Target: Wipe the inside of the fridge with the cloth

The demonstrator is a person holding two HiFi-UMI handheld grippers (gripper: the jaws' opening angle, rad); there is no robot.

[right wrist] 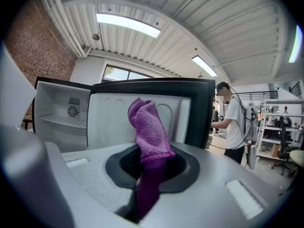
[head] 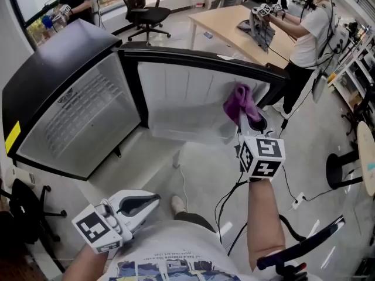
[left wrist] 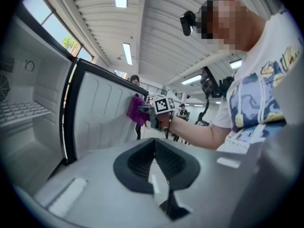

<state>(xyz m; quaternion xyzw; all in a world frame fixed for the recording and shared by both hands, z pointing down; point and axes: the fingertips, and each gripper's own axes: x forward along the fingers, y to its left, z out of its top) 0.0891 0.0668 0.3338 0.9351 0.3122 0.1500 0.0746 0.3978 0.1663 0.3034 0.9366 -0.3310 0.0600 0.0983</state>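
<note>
A small black fridge stands open, and its door swings right and shows a white ribbed lining. My right gripper is shut on a purple cloth, whose bunched end is at or just in front of that lining near the door's right edge. In the right gripper view the cloth rises from between the jaws before the door and the fridge interior. My left gripper hangs low by my body, jaws together and empty. The left gripper view shows the cloth against the door.
A wire shelf and a fan sit inside the fridge. Cables trail over the floor below the door. A wooden table with people working, an office chair and a stool stand around.
</note>
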